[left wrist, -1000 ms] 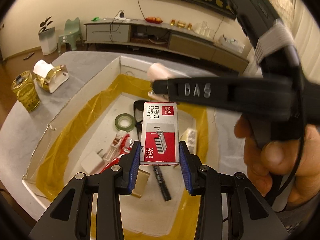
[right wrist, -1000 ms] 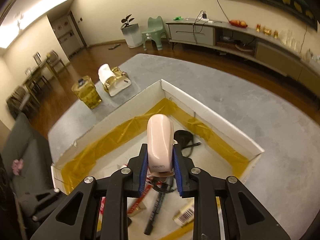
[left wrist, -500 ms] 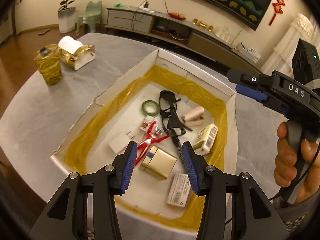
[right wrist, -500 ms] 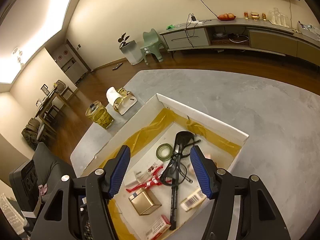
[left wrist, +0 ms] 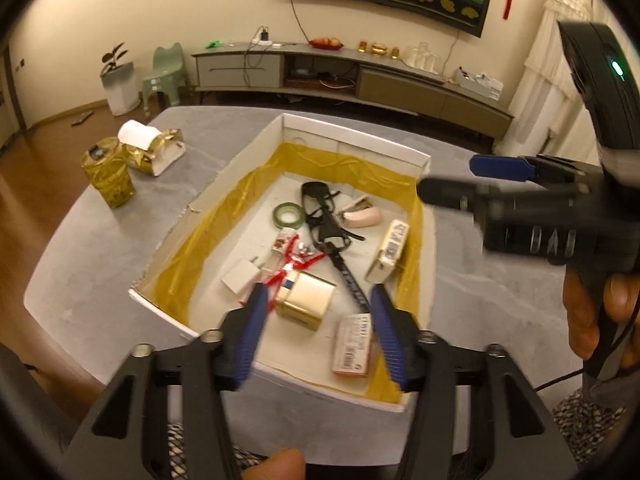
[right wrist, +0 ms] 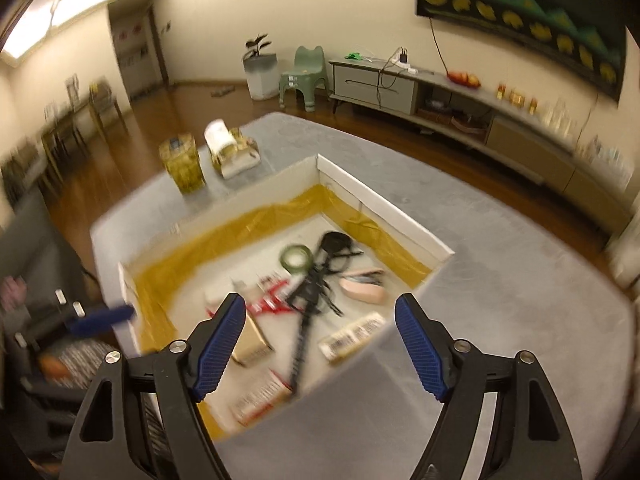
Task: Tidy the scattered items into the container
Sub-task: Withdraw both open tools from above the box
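A white cardboard box (left wrist: 352,142) lined with yellow tape sits on the grey table; it also shows in the right wrist view (right wrist: 380,204). Inside lie a red staples box (left wrist: 354,344), a pink stapler (left wrist: 360,216), a gold tin (left wrist: 306,300), black glasses (left wrist: 320,208), a green tape roll (left wrist: 289,214), a black marker (left wrist: 348,278), a white charger (left wrist: 240,276) and a cream barcode box (left wrist: 390,250). My left gripper (left wrist: 320,332) is open and empty above the box's near edge. My right gripper (right wrist: 320,344) is open and empty above the box; it also shows in the left wrist view (left wrist: 500,168).
A yellow glass jar (left wrist: 108,178) and a gold tissue holder (left wrist: 154,148) stand on the table's far left. A grey TV cabinet (left wrist: 352,76), a green stool (left wrist: 166,72) and a plant pot stand beyond the table.
The left gripper let go of the staples box and the right let go of the pink stapler; both items now lie in the box. Both grippers opened and drew back upward.
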### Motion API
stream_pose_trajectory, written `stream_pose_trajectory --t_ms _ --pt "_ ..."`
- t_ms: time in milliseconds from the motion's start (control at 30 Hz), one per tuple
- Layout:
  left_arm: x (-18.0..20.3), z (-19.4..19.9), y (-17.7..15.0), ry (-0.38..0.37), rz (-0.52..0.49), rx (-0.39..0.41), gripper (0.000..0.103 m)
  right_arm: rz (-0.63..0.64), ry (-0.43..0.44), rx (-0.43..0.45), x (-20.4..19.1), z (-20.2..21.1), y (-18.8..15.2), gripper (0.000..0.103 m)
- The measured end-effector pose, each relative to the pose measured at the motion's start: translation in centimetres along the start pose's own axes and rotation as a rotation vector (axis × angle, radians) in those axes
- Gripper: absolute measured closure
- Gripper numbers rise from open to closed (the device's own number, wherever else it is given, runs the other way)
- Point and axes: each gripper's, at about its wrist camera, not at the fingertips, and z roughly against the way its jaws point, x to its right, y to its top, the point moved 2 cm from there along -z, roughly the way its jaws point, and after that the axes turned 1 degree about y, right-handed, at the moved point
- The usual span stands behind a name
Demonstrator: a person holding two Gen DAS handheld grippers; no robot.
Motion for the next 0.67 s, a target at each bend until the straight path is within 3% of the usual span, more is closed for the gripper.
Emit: stream_pose_trajectory --t_ms 167,667 --pt "0.1 -0.2 -0.2 -0.003 0.023 -0.006 0.034 0.104 -0.084 -0.036 -0.3 0.5 -1.5 0.024" --pt "1.5 -0.5 -1.1 0.033 -0.015 0.024 0.033 0.204 -0.178 -0.17 0.8 -1.4 -4.9 0.024"
